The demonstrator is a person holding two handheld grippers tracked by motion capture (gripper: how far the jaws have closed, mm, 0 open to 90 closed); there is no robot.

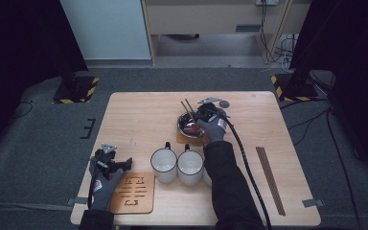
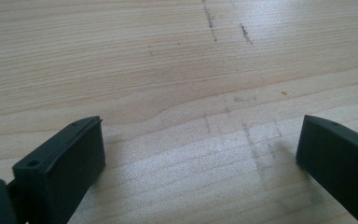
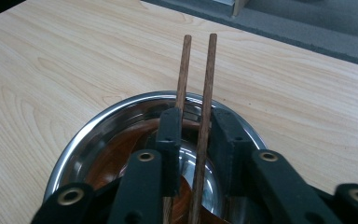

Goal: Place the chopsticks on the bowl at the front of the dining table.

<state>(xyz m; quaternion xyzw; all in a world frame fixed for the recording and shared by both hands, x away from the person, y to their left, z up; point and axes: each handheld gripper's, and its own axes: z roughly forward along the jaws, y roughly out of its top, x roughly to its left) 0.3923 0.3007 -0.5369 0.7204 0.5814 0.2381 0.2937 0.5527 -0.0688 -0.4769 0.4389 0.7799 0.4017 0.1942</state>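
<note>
From the high view, a pair of brown wooden chopsticks (image 1: pixel 188 109) leans out of a steel bowl (image 1: pixel 190 127) resting on a wooden coaster (image 1: pixel 186 139), with the right gripper (image 1: pixel 197 116) over the bowl. Nearer the person than the bowl stand two white mugs (image 1: pixel 164 165); far to the bowl's right lies a second chopstick pair (image 1: pixel 270 179). The left gripper (image 1: pixel 123 164) rests by a slotted wooden mat (image 1: pixel 133 192).

The left gripper view shows jaws wide apart over bare worktop (image 2: pixel 177 84).

The right gripper view shows the chopsticks (image 3: pixel 206 84) between slightly parted jaws, crossing the bowl's (image 3: pixel 98 126) rim; whether the pads press them I cannot tell.
</note>
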